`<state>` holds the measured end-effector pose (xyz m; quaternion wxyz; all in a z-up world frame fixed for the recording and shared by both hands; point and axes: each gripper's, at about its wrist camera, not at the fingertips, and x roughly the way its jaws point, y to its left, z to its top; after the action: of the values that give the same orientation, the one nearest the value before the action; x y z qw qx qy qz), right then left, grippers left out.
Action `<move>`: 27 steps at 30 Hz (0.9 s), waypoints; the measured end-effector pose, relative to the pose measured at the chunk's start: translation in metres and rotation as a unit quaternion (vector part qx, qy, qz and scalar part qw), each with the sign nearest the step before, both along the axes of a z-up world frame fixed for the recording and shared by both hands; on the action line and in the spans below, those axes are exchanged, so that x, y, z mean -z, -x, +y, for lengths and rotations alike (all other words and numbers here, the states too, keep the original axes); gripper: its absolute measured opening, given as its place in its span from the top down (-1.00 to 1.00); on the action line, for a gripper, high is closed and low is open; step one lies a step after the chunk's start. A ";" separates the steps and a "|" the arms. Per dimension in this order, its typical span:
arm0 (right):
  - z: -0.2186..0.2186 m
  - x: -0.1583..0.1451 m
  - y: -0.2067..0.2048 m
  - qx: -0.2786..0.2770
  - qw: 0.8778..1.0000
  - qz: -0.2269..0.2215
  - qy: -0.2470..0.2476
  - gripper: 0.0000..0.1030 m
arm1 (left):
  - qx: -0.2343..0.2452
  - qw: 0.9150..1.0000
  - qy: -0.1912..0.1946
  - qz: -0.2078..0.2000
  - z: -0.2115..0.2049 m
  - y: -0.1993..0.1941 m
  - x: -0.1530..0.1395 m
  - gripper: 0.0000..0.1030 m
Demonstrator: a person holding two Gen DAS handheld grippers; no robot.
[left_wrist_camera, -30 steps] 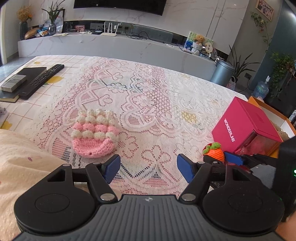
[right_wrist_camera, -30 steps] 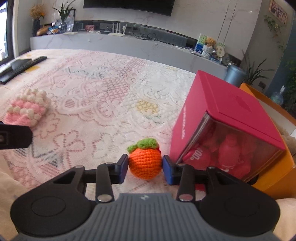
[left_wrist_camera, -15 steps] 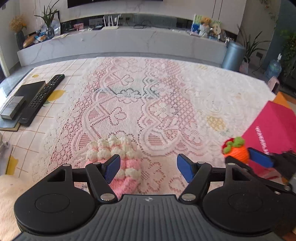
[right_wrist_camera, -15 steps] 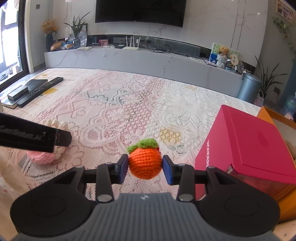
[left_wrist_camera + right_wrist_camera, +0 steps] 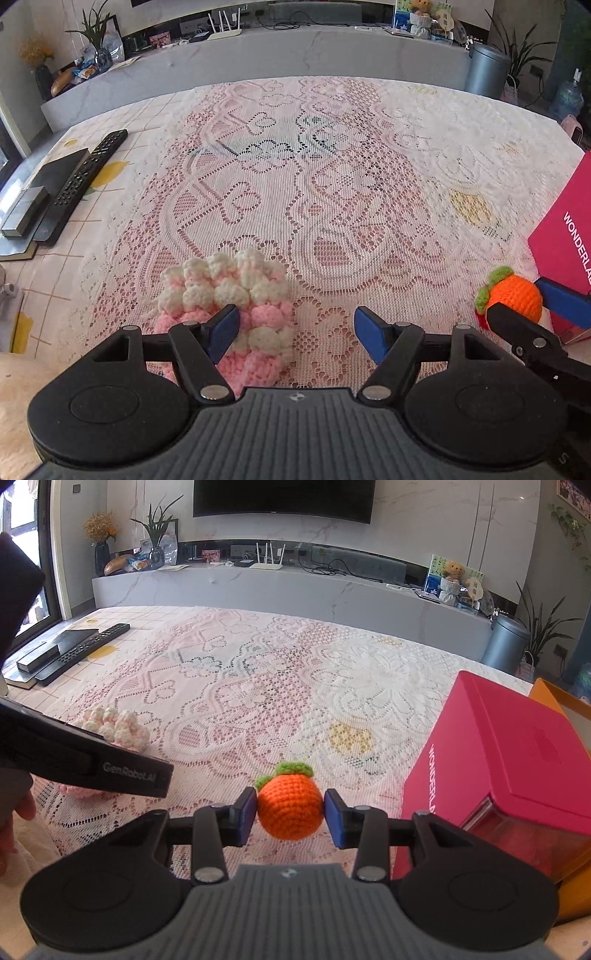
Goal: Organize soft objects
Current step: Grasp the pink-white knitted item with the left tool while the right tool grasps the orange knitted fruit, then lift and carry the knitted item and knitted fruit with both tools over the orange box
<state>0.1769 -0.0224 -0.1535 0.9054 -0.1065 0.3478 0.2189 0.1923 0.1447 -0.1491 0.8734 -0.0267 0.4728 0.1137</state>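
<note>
right wrist view: right gripper (image 5: 290, 813), jaws clamped on 1 orange crochet fruit (image 5: 289, 806), frame centre. left wrist view: left gripper (image 5: 295, 329), jaws apart; pink-and-white crochet piece (image 5: 229, 310) on lace tablecloth (image 5: 332, 192), lower left.

Crocheted orange (image 5: 290, 805) held aloft; pink-white knit piece (image 5: 229, 306) lies on lace.

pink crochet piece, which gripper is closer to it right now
Left. The open left gripper hangs right over the pink crochet piece, one fingertip in front of it. The right gripper is off to its right, shut on the orange crochet fruit.
</note>
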 end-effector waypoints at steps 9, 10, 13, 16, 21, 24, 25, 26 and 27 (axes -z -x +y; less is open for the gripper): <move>0.000 0.000 0.005 -0.007 1.000 -0.002 0.001 0.24 | -0.039 0.999 -0.006 -0.006 0.010 0.004 -0.002 0.42; -0.001 -0.001 0.006 -0.008 1.000 -0.002 0.001 0.24 | -0.042 0.999 -0.003 -0.009 0.011 0.004 -0.002 0.45; -0.001 -0.003 0.007 -0.008 1.000 -0.005 0.000 0.24 | -0.046 0.999 -0.003 -0.021 0.012 0.007 -0.005 0.60; -0.003 -0.005 0.008 -0.008 1.000 -0.009 -0.003 0.24 | -0.045 0.998 -0.002 -0.039 0.011 0.012 -0.012 0.65; -0.007 -0.012 0.011 -0.008 1.000 -0.015 -0.009 0.24 | -0.038 0.996 0.006 -0.083 0.009 0.025 -0.029 0.69; -0.010 -0.017 0.013 -0.010 1.000 -0.016 -0.016 0.25 | -0.028 0.994 0.015 -0.106 0.004 0.035 -0.041 0.70; -0.011 -0.019 0.014 -0.010 1.000 -0.017 -0.018 0.25 | -0.025 0.993 0.014 -0.114 0.001 0.038 -0.046 0.70; -0.012 -0.021 0.016 -0.011 1.000 -0.018 -0.020 0.25 | -0.023 0.992 0.014 -0.121 -0.001 0.041 -0.050 0.70; -0.013 -0.023 0.017 -0.012 0.999 -0.019 -0.023 0.25 | -0.019 0.991 0.018 -0.131 -0.004 0.045 -0.054 0.70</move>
<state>0.1598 -0.0357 -0.1300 0.9115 -0.0944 0.3240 0.2353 0.1473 0.1412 -0.0947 0.9247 -0.0661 0.3559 0.1177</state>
